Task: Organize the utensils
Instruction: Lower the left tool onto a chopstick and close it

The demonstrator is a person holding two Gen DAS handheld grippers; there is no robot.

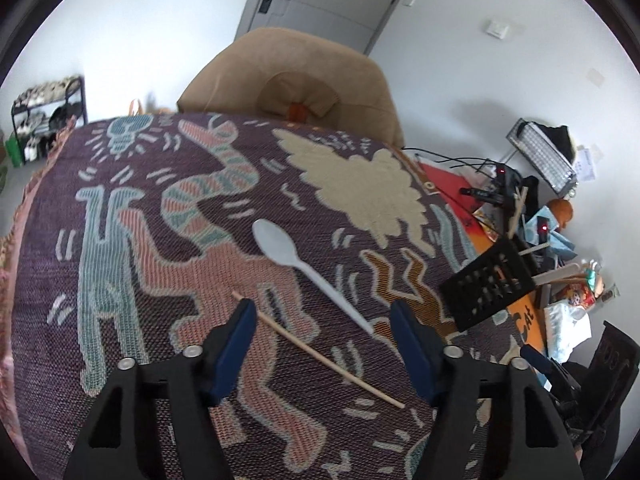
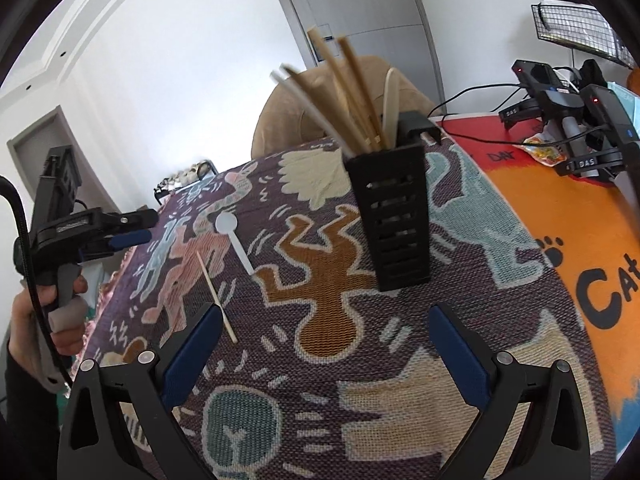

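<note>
A white plastic spoon (image 1: pixel 294 258) and 1 wooden chopstick (image 1: pixel 320 354) lie side by side on the patterned blanket (image 1: pixel 160 240) covering the bench, near the black slotted holder (image 2: pixel 394 216) of upright utensils, while the left claw (image 1: pixel 322 312) and right claw (image 2: pixel 326 318) hover above, both spread apart and empty.

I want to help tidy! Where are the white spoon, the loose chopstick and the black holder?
white plastic spoon (image 1: pixel 276 242): left wrist view, on its bowl.
wooden chopstick (image 1: pixel 320 350): left wrist view, mid-shaft.
black utensil holder (image 2: pixel 394 216): right wrist view, on its slotted front wall.
</note>
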